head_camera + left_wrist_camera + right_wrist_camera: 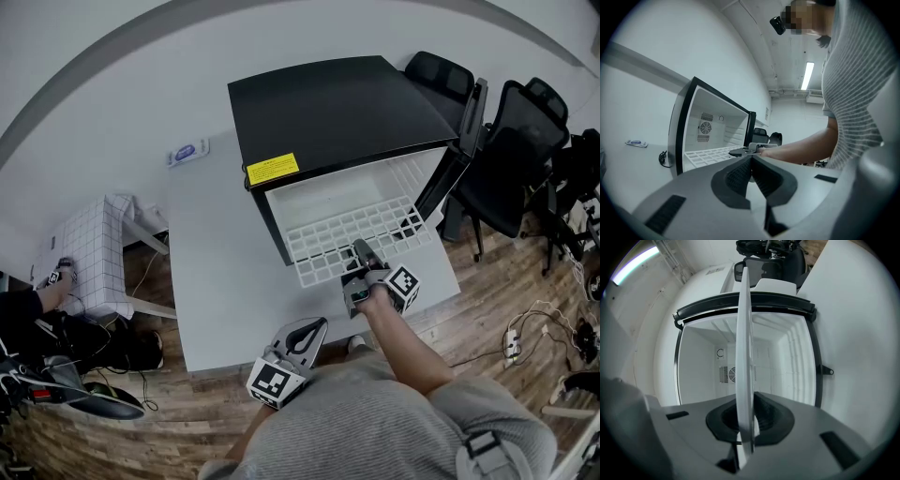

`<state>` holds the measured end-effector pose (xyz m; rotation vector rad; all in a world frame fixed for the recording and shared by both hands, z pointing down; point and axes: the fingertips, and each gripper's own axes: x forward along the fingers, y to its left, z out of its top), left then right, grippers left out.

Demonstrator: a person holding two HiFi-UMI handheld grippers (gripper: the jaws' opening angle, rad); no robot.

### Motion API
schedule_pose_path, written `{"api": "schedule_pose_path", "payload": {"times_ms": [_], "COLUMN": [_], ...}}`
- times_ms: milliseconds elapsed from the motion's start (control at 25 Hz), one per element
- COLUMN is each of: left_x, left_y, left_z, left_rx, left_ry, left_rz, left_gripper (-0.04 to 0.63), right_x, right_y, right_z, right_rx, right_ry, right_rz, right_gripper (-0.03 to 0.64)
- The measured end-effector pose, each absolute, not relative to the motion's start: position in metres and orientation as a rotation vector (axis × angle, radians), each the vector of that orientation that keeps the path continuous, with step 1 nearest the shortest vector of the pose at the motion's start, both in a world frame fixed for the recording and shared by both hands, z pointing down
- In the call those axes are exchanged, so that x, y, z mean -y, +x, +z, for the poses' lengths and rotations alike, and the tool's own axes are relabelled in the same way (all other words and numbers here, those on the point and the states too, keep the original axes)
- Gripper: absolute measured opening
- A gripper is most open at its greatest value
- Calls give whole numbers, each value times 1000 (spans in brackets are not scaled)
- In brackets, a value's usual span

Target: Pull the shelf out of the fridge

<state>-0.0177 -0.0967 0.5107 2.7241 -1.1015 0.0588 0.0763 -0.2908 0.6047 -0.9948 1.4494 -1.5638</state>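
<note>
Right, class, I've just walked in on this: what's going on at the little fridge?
A person stands at a white table with a gripper in each hand. The small black fridge on it has its door open. The right gripper is clamped on the front edge of the white grid shelf, which sticks partway out of the fridge and is not yet free. The left gripper is held back near the person's body, jaws together and holding nothing.

A white table [211, 281] stands on wood-plank floor [469, 309], black office chairs [511, 159] beside it, a strip light [806, 76] overhead.
</note>
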Motion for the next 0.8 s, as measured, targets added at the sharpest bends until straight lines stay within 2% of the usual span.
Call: {"api": "schedule_pose_path", "payload": {"times_ms": [520, 800], "left_x": [96, 93], "left_y": [-19, -16], "left_z": [511, 510], "left_rx": [1098, 1082], "left_ry": [2727, 2734], "left_rz": [59, 57], "left_gripper": [11, 11], "right_x": [281, 247], "right_y": [81, 88], "right_z": [604, 636], "right_rx": [-1437, -1378], "right_ry": [-1002, -1032], "right_rz": [-1564, -1634], "right_gripper": [26, 25]}}
